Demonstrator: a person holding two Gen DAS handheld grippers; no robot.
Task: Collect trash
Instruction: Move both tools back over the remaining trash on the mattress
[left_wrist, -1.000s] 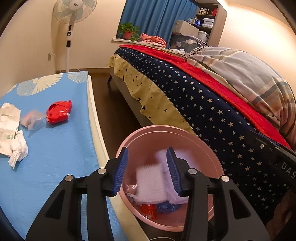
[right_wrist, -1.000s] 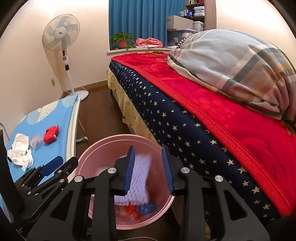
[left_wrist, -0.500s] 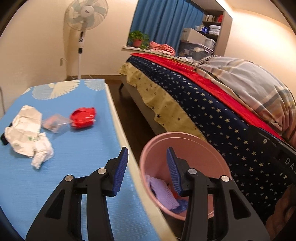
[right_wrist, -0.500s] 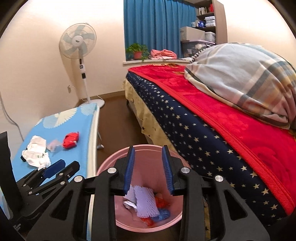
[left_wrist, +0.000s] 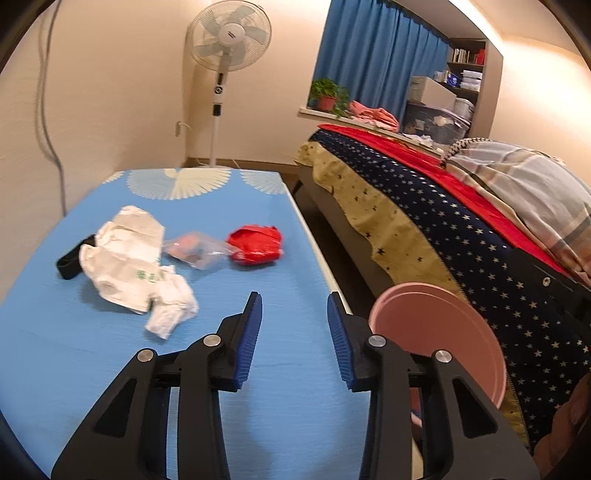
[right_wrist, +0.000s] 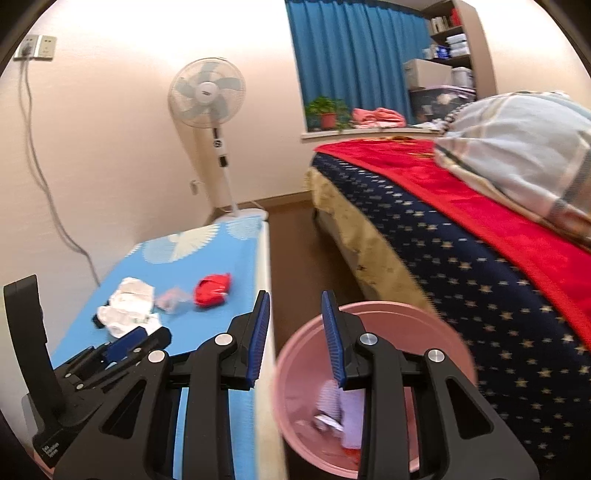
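On the blue table lie a crumpled white paper wad, a clear plastic wrapper, a red crumpled wrapper and a black item under the paper. My left gripper is open and empty above the table's near right part. The pink bin stands on the floor between table and bed, with white, red and blue scraps inside. My right gripper is open and empty above the table edge and the bin's left rim. The red wrapper and the paper wad also show in the right wrist view.
A bed with a starred navy cover and red blanket stands right of the bin. A standing fan is by the far wall. A strip of wooden floor runs between table and bed. A cable hangs down the left wall.
Both grippers have swung left from over the bin toward the table. The white foam piece dropped from the right gripper into the bin. Both stay open.
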